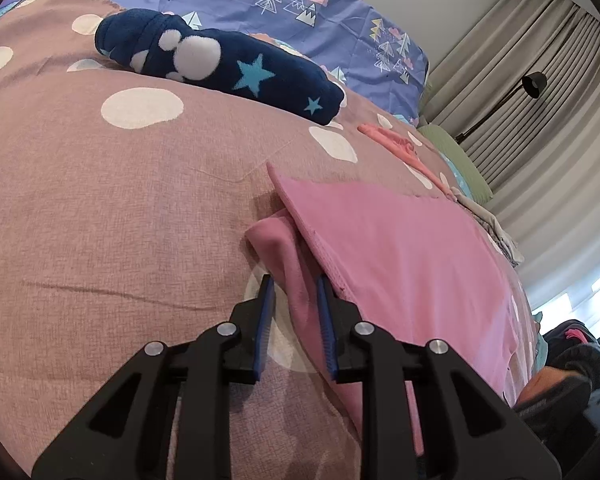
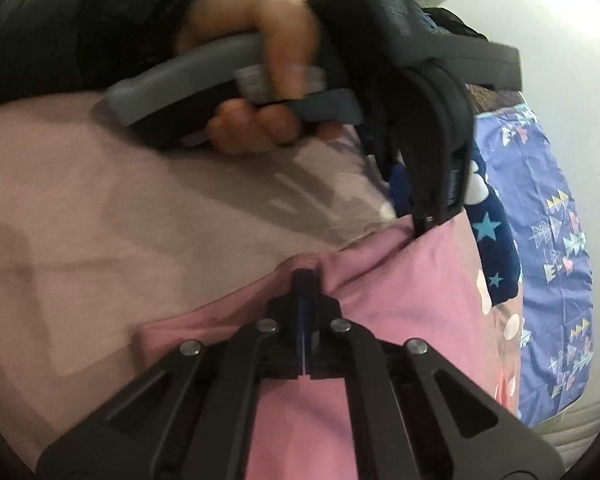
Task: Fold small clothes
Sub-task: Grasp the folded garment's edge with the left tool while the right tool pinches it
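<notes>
A: Pink garment [image 1: 400, 248] lies on the dotted mauve bedspread [image 1: 120, 200], part folded: a flat upper layer with a straight hemmed edge over a rumpled lower fold. Why is the left gripper [image 1: 294, 292] there?

B: It straddles that rumpled fold. Jaws parted, cloth between the blue pads [image 1: 265, 320] but not pinched in the left wrist view. Judgement: either just let go or about to bite. From the right wrist view the tips sit at the garment's edge; the gap is hidden, so the left wrist view decides it: released.

A: And the right gripper [image 2: 306, 280]?

B: Clenched. Pads meet with a pucker of pink cloth bunched at the tips, so it holds the garment's edge, likely to keep the layer taut while the other side is set.

A: So the two hold the same edge, apart from each other?

B: Yes, near the two ends of one edge, which suits lifting or carrying it over evenly. The person's hand [image 2: 260, 52] grips the left tool's handle above.

A: Other items?

B: A folded navy fleece with stars [image 1: 220, 68] lies well apart towards the blue patterned sheet [image 1: 300, 4], probably done and set aside. A coral piece [image 1: 396, 144] lies beyond the pink one, probably waiting.

A: Risk?

B: Thin cloth may slip if only one side holds.
</notes>
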